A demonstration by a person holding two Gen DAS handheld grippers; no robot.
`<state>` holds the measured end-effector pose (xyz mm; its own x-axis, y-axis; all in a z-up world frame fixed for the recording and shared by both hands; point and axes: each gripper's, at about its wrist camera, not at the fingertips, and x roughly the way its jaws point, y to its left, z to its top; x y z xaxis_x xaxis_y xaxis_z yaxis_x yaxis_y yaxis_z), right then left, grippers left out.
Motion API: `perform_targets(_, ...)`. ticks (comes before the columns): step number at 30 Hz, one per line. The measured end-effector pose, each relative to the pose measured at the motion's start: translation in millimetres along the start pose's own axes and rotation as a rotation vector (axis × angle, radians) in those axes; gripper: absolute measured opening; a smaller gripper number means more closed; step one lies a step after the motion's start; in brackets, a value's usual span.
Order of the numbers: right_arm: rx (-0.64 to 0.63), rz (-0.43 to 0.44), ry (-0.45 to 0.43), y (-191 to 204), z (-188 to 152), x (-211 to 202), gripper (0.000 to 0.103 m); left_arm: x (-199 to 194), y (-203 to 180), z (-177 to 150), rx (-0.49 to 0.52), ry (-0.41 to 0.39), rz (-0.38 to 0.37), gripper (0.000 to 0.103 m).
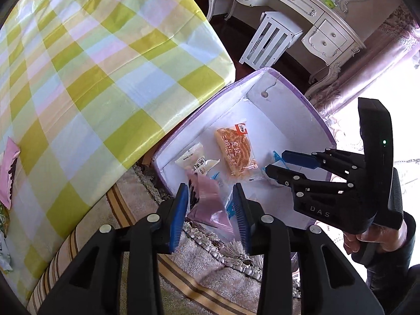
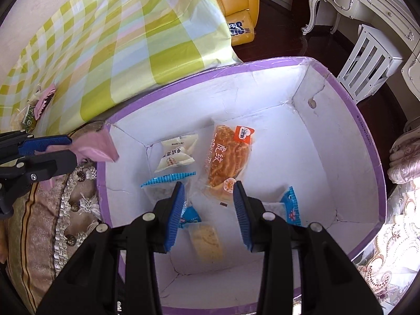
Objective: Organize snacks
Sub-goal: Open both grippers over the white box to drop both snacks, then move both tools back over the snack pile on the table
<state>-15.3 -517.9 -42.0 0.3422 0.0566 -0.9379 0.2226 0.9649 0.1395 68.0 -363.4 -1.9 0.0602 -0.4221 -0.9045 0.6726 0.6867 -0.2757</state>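
The left gripper (image 1: 211,210) hung at the box's rim with a pink snack packet (image 1: 207,204) between its spread blue pads — whether it was pinched or loose could not be told. The right gripper (image 2: 208,210) hovered released over the purple-edged box (image 2: 349,110). Beyond its tips, at about 12 o'clock, lay the orange cake packet (image 2: 228,157); at 11 o'clock, a white packet (image 2: 176,156).

Checked yellow-green tablecloth (image 1: 105,65) over the counter. Ornate white dressing table (image 1: 302,8) with drawers, against the far wall. White slatted stool (image 1: 270,42) just in front of it. Yellow leather seat (image 2: 233,2) beyond the cloth's far edge. Striped, tasselled fabric (image 2: 52,210) below the cloth. Floral pink curtain (image 1: 367,73) at right.
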Motion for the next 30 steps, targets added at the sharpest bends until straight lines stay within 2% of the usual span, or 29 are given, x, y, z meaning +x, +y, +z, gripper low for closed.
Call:
perform_targets(3, -0.007, 0.0, -0.006, 3.4, 3.1, -0.1, 0.045, -3.4, 1.3, -1.0, -0.011, -0.014, -0.004, 0.048)
perform_targets(6, -0.02, 0.002, -0.009, 10.0, 5.3, -0.7, 0.046, -6.6, 3.7, -1.8, -0.028, -0.029, -0.01, 0.054)
perform_targets(9, -0.035, 0.012, -0.014, 18.7, 7.2, -1.9, 0.047, -11.0, 7.1, -3.3, -0.045, -0.043, -0.008, 0.054)
perform_targets(15, -0.054, 0.058, -0.043, 44.1, 18.0, -8.7, 0.061, -26.5, 22.7, -10.6, -0.08, -0.093, 0.027, 0.054)
perform_targets(18, -0.075, 0.073, -0.057, 61.2, 24.9, -12.6, 0.065, -37.3, 36.9, -17.3, -0.116, -0.124, 0.04, 0.054)
perform_targets(30, -0.132, 0.14, -0.071, 130.3, 43.3, -19.7, 0.075, -98.0, 117.3, -73.0, -0.362, -0.29, 0.066, 0.055)
